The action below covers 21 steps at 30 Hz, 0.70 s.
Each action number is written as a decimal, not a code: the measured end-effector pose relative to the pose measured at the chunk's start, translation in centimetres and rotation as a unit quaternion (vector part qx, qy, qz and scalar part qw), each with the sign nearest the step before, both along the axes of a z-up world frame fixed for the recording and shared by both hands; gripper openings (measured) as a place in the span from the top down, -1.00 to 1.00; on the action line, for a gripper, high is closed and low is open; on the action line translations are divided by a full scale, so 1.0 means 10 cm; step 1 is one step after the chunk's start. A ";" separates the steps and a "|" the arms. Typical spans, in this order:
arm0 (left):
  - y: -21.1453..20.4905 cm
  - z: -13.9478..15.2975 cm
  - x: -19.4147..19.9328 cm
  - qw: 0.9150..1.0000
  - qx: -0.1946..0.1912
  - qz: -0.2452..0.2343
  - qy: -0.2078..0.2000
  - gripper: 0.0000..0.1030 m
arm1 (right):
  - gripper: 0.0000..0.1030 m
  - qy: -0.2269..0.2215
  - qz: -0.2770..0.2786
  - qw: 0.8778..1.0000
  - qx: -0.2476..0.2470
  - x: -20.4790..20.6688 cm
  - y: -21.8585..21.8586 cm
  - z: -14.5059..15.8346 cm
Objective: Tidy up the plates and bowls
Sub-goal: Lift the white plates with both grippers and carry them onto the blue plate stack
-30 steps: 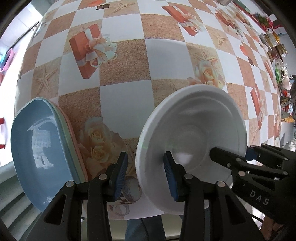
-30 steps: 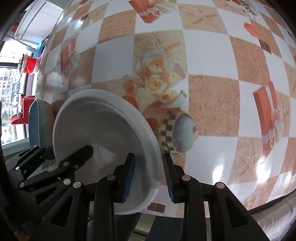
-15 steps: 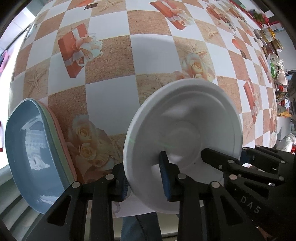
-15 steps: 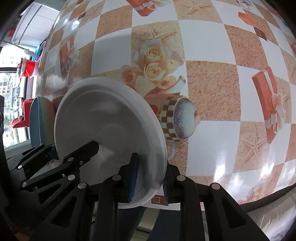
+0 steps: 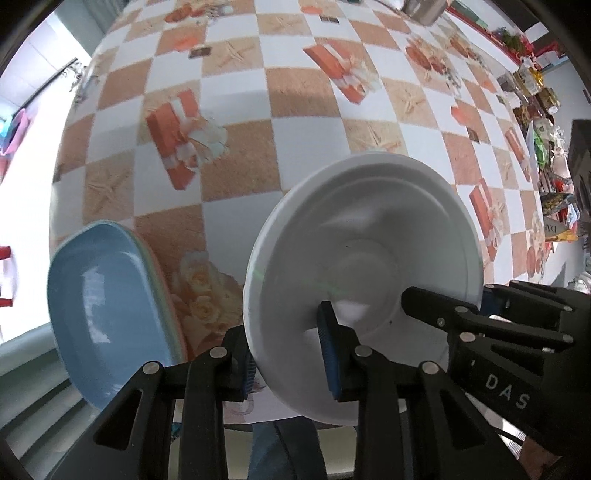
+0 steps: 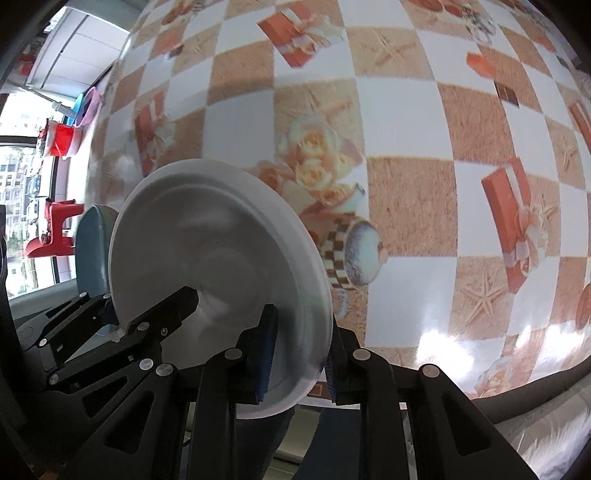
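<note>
A white bowl (image 5: 369,266) is held up off the patterned table between both grippers. My left gripper (image 5: 288,354) is shut on its left rim, one blue pad inside and one outside. My right gripper (image 6: 299,354) is shut on the opposite rim of the same bowl (image 6: 207,243). A stack of oval plates, blue on top (image 5: 99,291), lies at the table's near left corner; in the right wrist view its edge (image 6: 90,251) shows behind the bowl. The right gripper's body (image 5: 509,339) shows at the right of the left wrist view.
The checked tablecloth with gift boxes and roses (image 5: 236,122) stretches ahead. Jars and packets (image 5: 535,88) line a shelf at the far right. A metal pot (image 5: 424,11) stands at the far edge. A red stool (image 6: 55,229) and basins (image 6: 74,122) stand by the window.
Both grippers have closed on the white bowl's rim and lifted it off the table; the table now looks farther away in both views.
</note>
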<state>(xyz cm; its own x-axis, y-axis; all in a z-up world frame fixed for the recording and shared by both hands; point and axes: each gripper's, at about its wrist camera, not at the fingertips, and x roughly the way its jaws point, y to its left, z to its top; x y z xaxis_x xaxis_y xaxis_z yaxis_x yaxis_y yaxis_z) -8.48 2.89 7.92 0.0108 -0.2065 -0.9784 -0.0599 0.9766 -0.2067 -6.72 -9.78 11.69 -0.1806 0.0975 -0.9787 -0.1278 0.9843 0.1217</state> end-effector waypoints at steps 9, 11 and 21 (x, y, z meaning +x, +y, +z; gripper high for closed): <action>0.31 0.24 -0.11 0.999 0.003 0.049 -0.013 0.37 | 0.52 -0.013 0.036 0.999 0.014 0.10 0.20 0.18; 0.40 0.26 -0.13 0.998 0.005 0.062 -0.015 0.37 | 0.52 -0.016 0.047 0.999 0.017 0.11 0.26 0.21; 0.93 0.38 -0.42 0.991 0.016 0.131 -0.019 0.37 | 0.52 -0.019 0.119 0.992 0.035 0.09 0.85 0.26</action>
